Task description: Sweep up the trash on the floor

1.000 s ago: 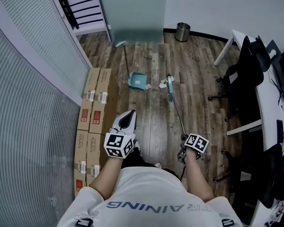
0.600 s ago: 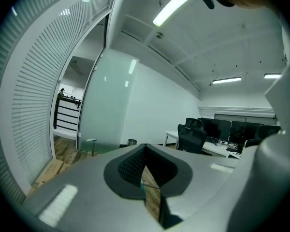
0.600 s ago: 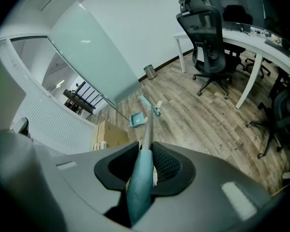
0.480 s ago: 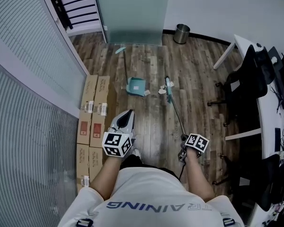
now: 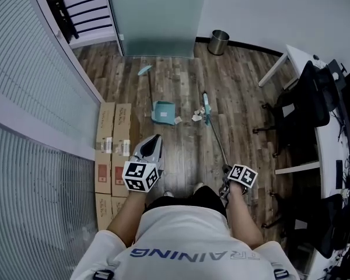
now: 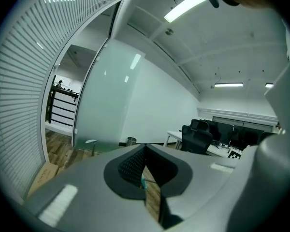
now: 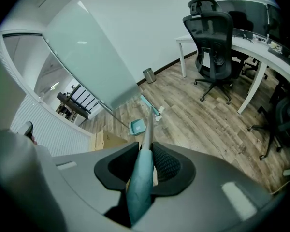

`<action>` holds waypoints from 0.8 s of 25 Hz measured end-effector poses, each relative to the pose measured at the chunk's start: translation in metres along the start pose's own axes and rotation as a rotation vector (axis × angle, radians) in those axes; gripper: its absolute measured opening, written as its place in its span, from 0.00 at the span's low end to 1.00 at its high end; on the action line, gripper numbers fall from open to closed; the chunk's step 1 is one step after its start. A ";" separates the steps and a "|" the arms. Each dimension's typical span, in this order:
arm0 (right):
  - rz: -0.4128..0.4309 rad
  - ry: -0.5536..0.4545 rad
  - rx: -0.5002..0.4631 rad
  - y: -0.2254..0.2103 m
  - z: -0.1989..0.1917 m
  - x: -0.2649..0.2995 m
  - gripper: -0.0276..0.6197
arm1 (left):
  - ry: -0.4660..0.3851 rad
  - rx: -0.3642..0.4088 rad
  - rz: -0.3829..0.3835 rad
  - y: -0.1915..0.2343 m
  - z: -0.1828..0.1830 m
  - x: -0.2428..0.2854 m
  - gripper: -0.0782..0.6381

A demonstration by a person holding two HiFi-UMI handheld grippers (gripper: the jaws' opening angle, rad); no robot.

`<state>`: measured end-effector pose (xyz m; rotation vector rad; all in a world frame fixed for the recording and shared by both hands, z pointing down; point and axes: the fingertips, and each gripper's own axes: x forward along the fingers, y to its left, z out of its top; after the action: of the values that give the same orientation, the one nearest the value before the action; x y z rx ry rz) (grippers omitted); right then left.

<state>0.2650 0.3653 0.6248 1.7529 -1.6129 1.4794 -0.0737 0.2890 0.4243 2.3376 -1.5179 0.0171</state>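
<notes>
A teal dustpan point(image 5: 162, 113) lies on the wood floor, its long handle point(image 5: 149, 86) pointing away from me. Crumpled white paper trash point(image 5: 196, 116) sits between the dustpan and the teal broom head point(image 5: 206, 107). My right gripper point(image 5: 226, 172) is shut on the broom's handle point(image 5: 217, 142). In the right gripper view, that gripper point(image 7: 146, 154) clamps the teal grip point(image 7: 141, 178), with the dustpan point(image 7: 137, 126) and broom head point(image 7: 154, 111) beyond. My left gripper point(image 5: 154, 141) hovers near the boxes, shut and empty. Its pads point(image 6: 135, 166) meet in the left gripper view.
Several cardboard boxes point(image 5: 112, 142) line the ribbed glass wall on the left. A metal bin point(image 5: 219, 41) stands by the far wall beside a frosted glass door point(image 5: 157, 16). Black office chairs point(image 5: 306, 107) and a white desk point(image 5: 324, 139) fill the right side.
I have stepped forward with both grippers. The boxes and dustpan have slid lower in the head view. The broom head stays beside the paper trash. Both grips are unchanged.
</notes>
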 end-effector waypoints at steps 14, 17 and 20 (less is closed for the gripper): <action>0.049 0.109 -0.045 0.027 0.106 0.106 0.21 | 0.036 0.004 0.102 0.044 0.024 0.117 0.11; 0.063 0.127 -0.073 0.030 0.147 0.124 0.21 | 0.039 -0.004 0.123 0.042 0.034 0.156 0.11; 0.071 0.141 -0.091 0.024 0.187 0.143 0.21 | 0.047 0.003 0.131 0.037 0.039 0.195 0.11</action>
<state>0.3019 0.1342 0.6594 1.5215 -1.6577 1.5001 -0.0300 0.0919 0.4374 2.2208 -1.6461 0.1060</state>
